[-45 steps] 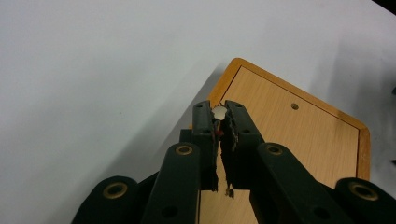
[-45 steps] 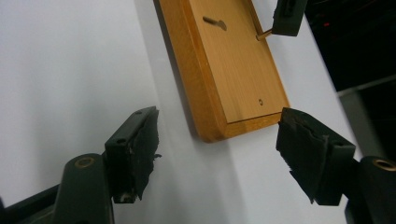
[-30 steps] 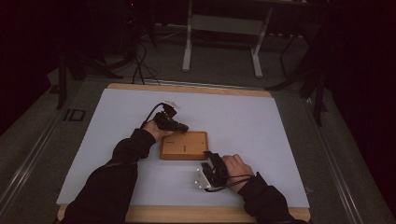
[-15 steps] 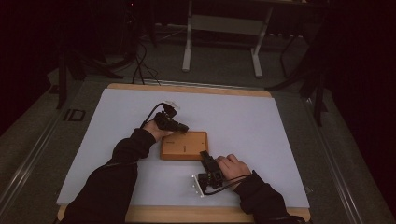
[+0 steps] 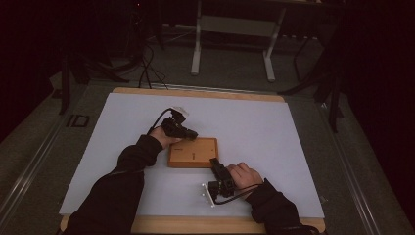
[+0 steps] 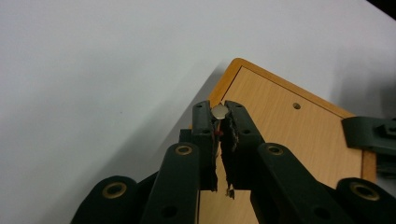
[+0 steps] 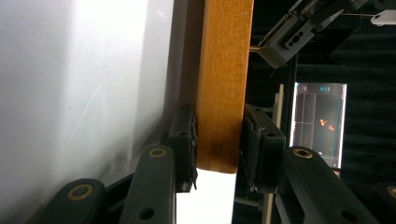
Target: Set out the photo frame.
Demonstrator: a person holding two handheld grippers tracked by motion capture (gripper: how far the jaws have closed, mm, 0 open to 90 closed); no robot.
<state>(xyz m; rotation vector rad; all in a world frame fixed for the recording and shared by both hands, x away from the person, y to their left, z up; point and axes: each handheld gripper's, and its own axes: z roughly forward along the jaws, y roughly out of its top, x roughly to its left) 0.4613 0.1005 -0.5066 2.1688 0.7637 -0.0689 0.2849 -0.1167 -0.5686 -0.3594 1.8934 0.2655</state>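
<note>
A flat wooden board (image 5: pixel 193 152) with small holes lies on the white mat (image 5: pixel 274 132). My left gripper (image 5: pixel 188 133) rests over the board's far left corner. In the left gripper view the left gripper (image 6: pixel 219 108) is shut on a small silvery disc (image 6: pixel 219 111) above the board (image 6: pixel 289 135). My right gripper (image 5: pixel 215 164) sits at the board's near right corner. In the right gripper view the right gripper (image 7: pixel 218 121) has just been closing, and its pads now press both faces of the board's edge (image 7: pixel 224 70).
The mat covers a wooden table (image 5: pixel 195 93) whose rim shows at the far and near sides. A metal stand's legs (image 5: pixel 232 49) and cables (image 5: pixel 147 68) lie on the dark floor beyond. Free mat stretches to the left and right of the board.
The right gripper has turned and edged onto the board's near right corner, and its jaws have drawn in on the edge. The left hand and the board have stayed put.
</note>
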